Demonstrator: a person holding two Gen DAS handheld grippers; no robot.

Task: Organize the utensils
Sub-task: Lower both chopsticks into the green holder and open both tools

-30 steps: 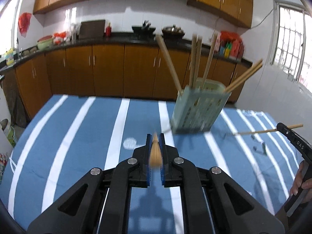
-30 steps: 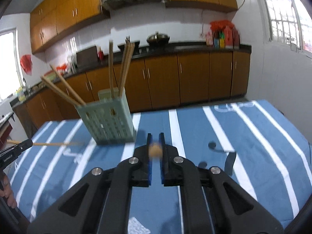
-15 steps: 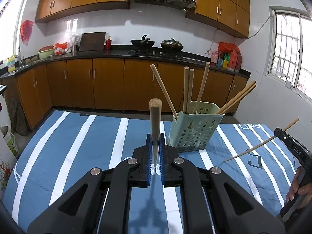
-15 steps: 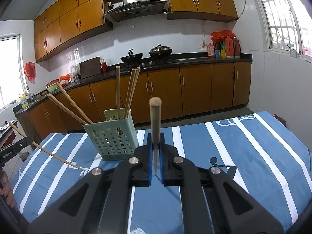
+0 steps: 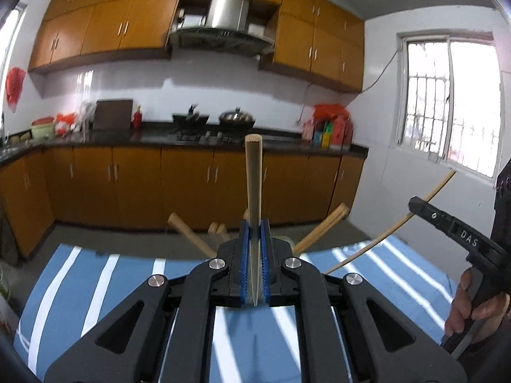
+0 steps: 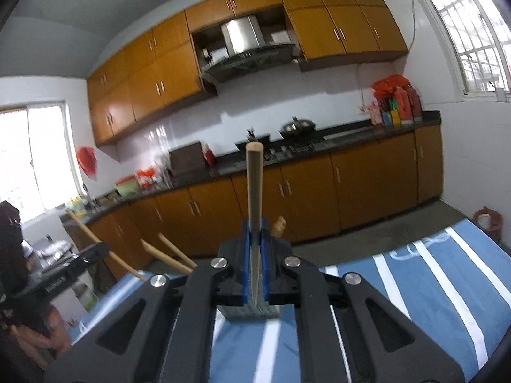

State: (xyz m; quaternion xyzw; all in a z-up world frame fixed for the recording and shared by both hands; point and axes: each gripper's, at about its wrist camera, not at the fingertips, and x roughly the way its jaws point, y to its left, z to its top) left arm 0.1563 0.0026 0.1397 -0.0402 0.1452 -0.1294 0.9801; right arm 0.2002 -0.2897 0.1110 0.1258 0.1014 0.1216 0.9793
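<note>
My left gripper (image 5: 254, 249) is shut on a wooden chopstick (image 5: 254, 175) that stands upright between its blue pads. My right gripper (image 6: 254, 249) is shut on another wooden chopstick (image 6: 254, 185), also upright. The pale green utensil holder is mostly hidden behind both grippers; only its base (image 6: 250, 312) shows in the right wrist view. Several chopsticks stick out of it on both sides (image 5: 322, 229) (image 6: 169, 252). In the left wrist view the right gripper (image 5: 453, 233) shows at the right with its chopstick (image 5: 396, 223) slanting down to the holder.
The table carries a blue cloth with white stripes (image 5: 95, 287) (image 6: 431, 274). The left gripper and a hand (image 6: 48, 281) show at the left edge of the right wrist view. Kitchen cabinets and a counter (image 5: 127, 172) run behind the table.
Both grippers have tilted upward and moved close over the holder, which now sits hidden behind the fingers. Each still holds its chopstick.
</note>
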